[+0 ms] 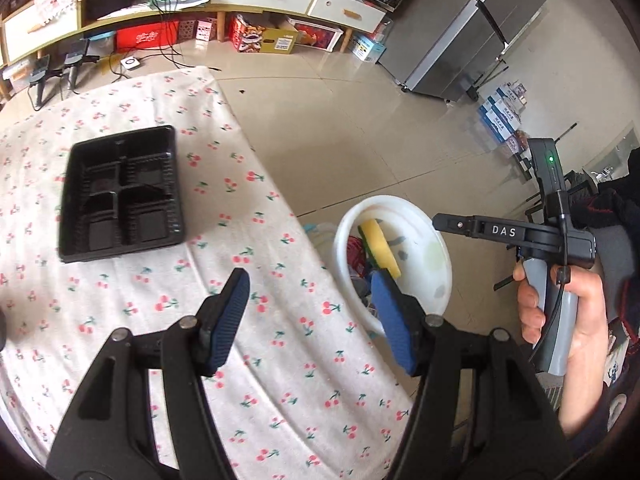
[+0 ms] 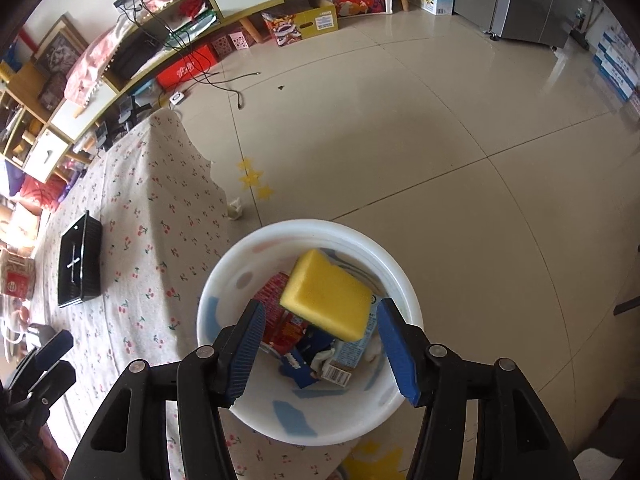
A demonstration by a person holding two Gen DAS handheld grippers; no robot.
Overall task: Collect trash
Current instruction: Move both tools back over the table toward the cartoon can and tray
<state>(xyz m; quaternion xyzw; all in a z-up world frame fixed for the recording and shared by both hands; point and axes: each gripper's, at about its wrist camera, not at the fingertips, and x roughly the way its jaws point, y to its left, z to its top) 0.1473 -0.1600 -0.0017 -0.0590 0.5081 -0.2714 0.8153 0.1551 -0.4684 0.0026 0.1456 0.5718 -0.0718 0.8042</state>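
A white trash bin (image 2: 408, 312) stands on the floor beside the table, holding a yellow sponge (image 2: 326, 294) on top of red and blue wrappers (image 2: 280, 320). My right gripper (image 2: 320, 344) is open and empty right above the bin. In the left wrist view the bin (image 1: 436, 280) and sponge (image 1: 382, 248) show at the table's right edge. A black compartment tray (image 1: 120, 196) lies on the cherry-print tablecloth (image 1: 280, 320); it also shows in the right wrist view (image 2: 78, 268). My left gripper (image 1: 312, 320) is open and empty above the cloth, near the table edge.
A crumpled white scrap (image 2: 236, 210) lies on the tiled floor by the table corner. A shelf unit with boxes (image 1: 264, 38) and cables lines the far wall. A grey fridge (image 1: 472, 32) stands at the back right.
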